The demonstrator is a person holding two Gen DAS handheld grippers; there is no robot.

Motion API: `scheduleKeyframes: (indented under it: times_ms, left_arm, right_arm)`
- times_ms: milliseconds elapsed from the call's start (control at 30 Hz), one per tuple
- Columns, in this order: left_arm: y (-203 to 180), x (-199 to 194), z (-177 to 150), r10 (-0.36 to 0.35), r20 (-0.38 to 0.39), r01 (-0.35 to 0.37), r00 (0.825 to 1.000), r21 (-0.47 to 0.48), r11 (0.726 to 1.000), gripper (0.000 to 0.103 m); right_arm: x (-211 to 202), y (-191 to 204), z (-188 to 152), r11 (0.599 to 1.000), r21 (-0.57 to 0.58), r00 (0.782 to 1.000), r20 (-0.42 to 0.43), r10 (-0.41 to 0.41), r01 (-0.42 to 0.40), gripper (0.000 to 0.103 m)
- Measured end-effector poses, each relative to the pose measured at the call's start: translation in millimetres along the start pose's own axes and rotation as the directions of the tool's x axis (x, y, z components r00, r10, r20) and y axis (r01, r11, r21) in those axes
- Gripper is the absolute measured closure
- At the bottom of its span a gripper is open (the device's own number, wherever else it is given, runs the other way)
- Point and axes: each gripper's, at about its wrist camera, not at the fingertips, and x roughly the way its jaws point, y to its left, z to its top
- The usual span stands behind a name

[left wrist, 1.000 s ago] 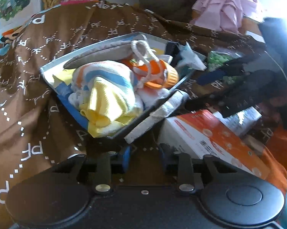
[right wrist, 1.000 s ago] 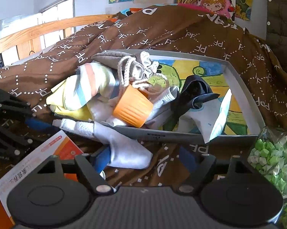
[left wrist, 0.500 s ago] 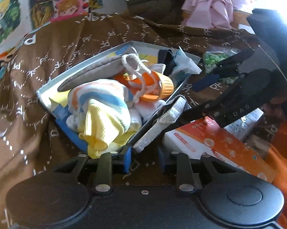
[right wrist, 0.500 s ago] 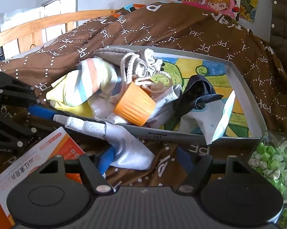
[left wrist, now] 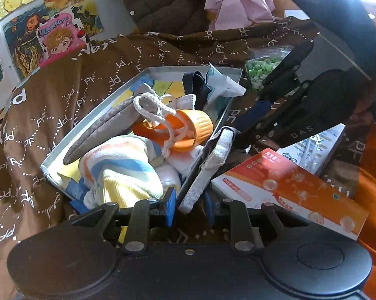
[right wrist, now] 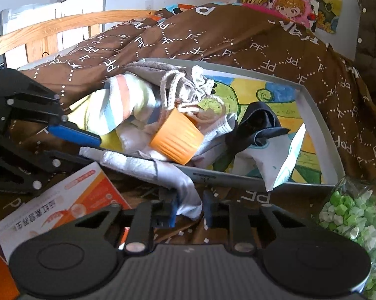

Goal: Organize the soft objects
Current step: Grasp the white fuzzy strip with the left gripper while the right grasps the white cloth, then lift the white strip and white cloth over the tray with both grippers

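A grey box lid on the brown duvet holds a striped sock, a grey drawstring pouch, an orange ridged cup, a dark cloth and a white packet. A long white sock hangs over the lid's near rim. My right gripper is shut on one end of it. My left gripper is around the other end, jaws slightly apart. The striped sock and the cup show in the left wrist view.
An orange and white carton lies beside the lid, with a second white box behind it. A bag of green bits sits at the right. A wooden bed rail and wall posters stand behind. Pink clothing hangs at the back.
Both grippers have moved in toward the box lid. My right gripper's fingers have closed on the white sock's end. My left gripper has come up to the sock's other end.
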Motion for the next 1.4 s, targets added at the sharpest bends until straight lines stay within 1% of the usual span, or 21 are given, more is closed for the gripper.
scheduleKeyframes:
  times_ms: [100, 233, 367, 467, 567, 767, 1000, 1100, 1233, 1400]
  left_arm:
    - [-2.8, 4.0, 4.5, -0.003, -0.012, 0.004, 1.0, 0.022, 1.0, 0.082]
    - [-8.5, 6.6, 8.3, 0.004, -0.014, -0.004, 1.0, 0.06, 0.998, 0.083]
    - [-9.9, 10.8, 11.3, 0.01, -0.024, -0.009, 1.0, 0.044, 0.999, 0.083]
    - [-11.2, 11.7, 15.6, 0.019, -0.049, -0.017, 0.999, 0.042, 0.999, 0.084]
    - [-9.7, 9.2, 18.5, 0.007, -0.063, -0.005, 0.998, 0.026, 1.0, 0.086]
    - [-11.5, -2.1, 20.6, 0.007, -0.063, -0.006, 0.998, 0.007, 1.0, 0.088]
    - [-19.3, -18.8, 19.9, 0.007, -0.062, -0.006, 0.998, 0.016, 1.0, 0.092]
    - [-18.0, -28.6, 20.3, 0.006, -0.056, -0.007, 0.998, -0.016, 1.0, 0.092]
    - [-13.9, -43.9, 23.1, 0.016, -0.025, -0.017, 1.0, -0.068, 0.998, 0.092]
    - [-12.3, -58.9, 28.6, 0.037, 0.001, -0.037, 0.999, -0.15, 0.988, 0.092]
  right_arm:
    - [-1.6, 0.8, 0.2, 1.0, -0.01, 1.0, 0.0, -0.012, 0.012, 0.083]
    - [-2.3, -2.2, -1.6, 1.0, -0.007, 1.0, -0.009, -0.021, 0.021, 0.084]
    - [1.5, -4.8, -3.5, 1.0, 0.011, 1.0, -0.026, -0.018, 0.018, 0.084]
    - [0.4, -3.3, -3.7, 1.0, 0.003, 1.0, -0.023, -0.019, 0.019, 0.093]
    - [-6.1, 0.1, -1.6, 0.999, -0.014, 0.999, -0.005, -0.036, 0.036, 0.099]
    - [-18.4, -0.2, 0.5, 0.997, -0.031, 0.997, 0.005, -0.076, 0.076, 0.1]
    - [-36.9, -6.6, 3.1, 0.993, -0.042, 0.993, 0.023, -0.112, 0.113, 0.1]
    - [-48.0, -6.8, 4.3, 0.992, -0.048, 0.992, 0.034, -0.119, 0.12, 0.1]
    - [-63.0, -5.9, 5.1, 0.991, -0.058, 0.991, 0.049, -0.121, 0.124, 0.1]
    - [-81.4, -3.8, 6.8, 0.99, -0.068, 0.991, 0.069, -0.116, 0.12, 0.1]
